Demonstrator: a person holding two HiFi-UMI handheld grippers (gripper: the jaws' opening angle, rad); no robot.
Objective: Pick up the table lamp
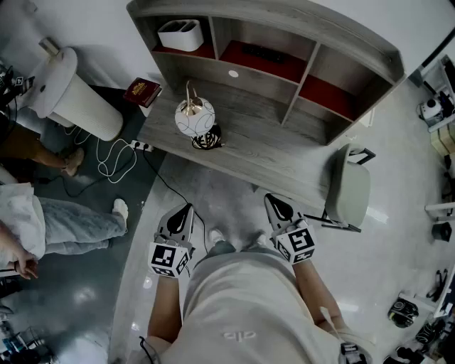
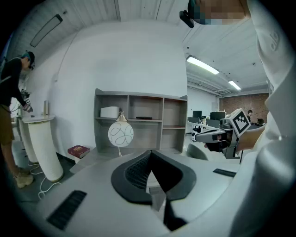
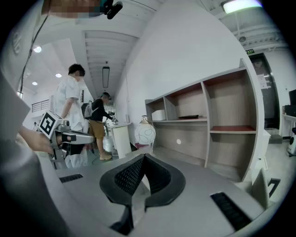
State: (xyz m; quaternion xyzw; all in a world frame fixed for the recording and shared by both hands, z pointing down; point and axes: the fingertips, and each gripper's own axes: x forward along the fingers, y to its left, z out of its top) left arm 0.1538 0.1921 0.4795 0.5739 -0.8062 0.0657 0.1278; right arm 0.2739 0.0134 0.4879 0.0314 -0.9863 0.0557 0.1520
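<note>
The table lamp point(image 1: 194, 117) is seen standing upright on the surface point(image 1: 284, 153), close to its left front corner. Its round white shade is marked with thin dark curved lines, and a coiled black cable point(image 1: 207, 140) is laid around its foot. Nothing is touching the lamp.

The left tongs point(image 1: 186, 207) and the right tongs point(image 1: 274, 199) are held low in front of the person's body, over the floor point(image 1: 213, 192), well apart from the front edge of the surface. In the left gripper view, the left tongs point(image 2: 150, 152) are shown pressed together at the tips, with nothing between them. In the right gripper view, the right tongs point(image 3: 143, 156) are closed in the same way and are also empty. Both are pointed a little downward, toward the surface.

Along the back edge of the surface a shelf unit point(image 1: 284, 21) is placed, and a white container point(image 1: 180, 34) is kept in its left compartment. A red book point(image 1: 142, 92) is seen just beside the left end of the surface. A grey chair point(image 1: 350, 190) is set at the right part of the front edge. A white pedestal point(image 1: 71, 92) is standing on the floor, further to the left.
</note>
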